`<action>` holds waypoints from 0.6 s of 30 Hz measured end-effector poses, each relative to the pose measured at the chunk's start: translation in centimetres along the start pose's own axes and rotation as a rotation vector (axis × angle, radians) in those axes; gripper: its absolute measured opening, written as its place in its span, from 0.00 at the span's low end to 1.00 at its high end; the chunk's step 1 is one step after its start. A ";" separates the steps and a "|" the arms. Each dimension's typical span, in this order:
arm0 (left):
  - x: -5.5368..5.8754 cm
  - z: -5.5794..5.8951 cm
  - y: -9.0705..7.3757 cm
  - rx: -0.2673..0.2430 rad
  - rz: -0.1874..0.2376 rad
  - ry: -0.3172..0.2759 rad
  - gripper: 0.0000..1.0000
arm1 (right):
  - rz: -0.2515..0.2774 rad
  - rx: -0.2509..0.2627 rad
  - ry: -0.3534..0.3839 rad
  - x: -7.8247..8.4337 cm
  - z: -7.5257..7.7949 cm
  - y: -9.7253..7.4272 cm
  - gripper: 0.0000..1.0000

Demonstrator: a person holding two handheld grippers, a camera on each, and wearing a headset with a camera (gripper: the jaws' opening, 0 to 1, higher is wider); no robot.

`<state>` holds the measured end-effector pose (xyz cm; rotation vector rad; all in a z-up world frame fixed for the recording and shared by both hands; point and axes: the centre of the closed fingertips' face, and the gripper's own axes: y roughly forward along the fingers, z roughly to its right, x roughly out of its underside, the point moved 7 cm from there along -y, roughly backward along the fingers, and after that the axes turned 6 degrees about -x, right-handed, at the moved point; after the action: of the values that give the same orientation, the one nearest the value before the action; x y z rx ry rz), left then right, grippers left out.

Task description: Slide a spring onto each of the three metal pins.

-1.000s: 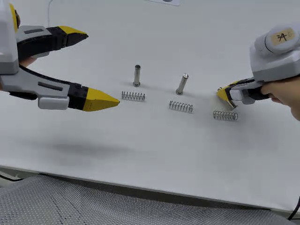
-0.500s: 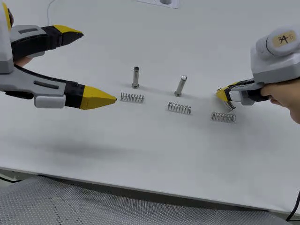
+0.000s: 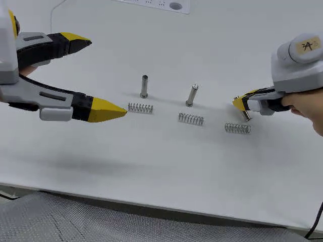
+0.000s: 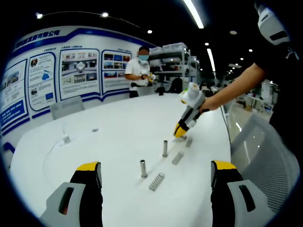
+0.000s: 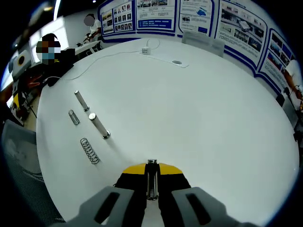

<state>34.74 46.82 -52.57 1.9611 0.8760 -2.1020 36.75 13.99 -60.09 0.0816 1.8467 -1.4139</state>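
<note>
Right gripper view is showing the third pin (image 5: pixel 151 182) pinched between the pressed-together jaws of my right gripper (image 3: pixel 241 103). I am holding it well to the right of the middle pin (image 3: pixel 191 95), a little tilted. Whether its foot is touching the table (image 3: pixel 166 171) I cannot tell. The right spring (image 3: pixel 237 128) is lying just on my side of it, with the middle spring (image 3: pixel 191 119) lying just on my side of the middle pin. The left pin (image 3: pixel 144 86) is standing to the left of the middle pin, with the left spring (image 3: pixel 140 107) beside it. Farther left of the middle pin my left gripper (image 3: pixel 108 77) is hovering, jaws spread wide and gripping nothing.

I am squeezing a smooth round pin, so I am judging that an off-centre squeeze could twist it or shoot it out, sending it rolling into the right spring. My jaws may also be blocking the shaft a spring has to slide down.

Against the head view of a second ago, the whole picture is sitting slightly lower and leftward, which I am reading as my head moving. Pins and springs are keeping their arrangement around the middle pin, and both grippers are staying as they were.
</note>
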 end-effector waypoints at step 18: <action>-0.1 0.1 -0.1 -0.003 -0.011 0.015 0.98 | 0.035 0.002 -0.009 -0.3 -0.2 -0.6 0.08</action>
<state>34.67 46.81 -52.44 1.9781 0.8942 -2.0933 36.57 14.11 -59.42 0.1076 1.8283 -1.3903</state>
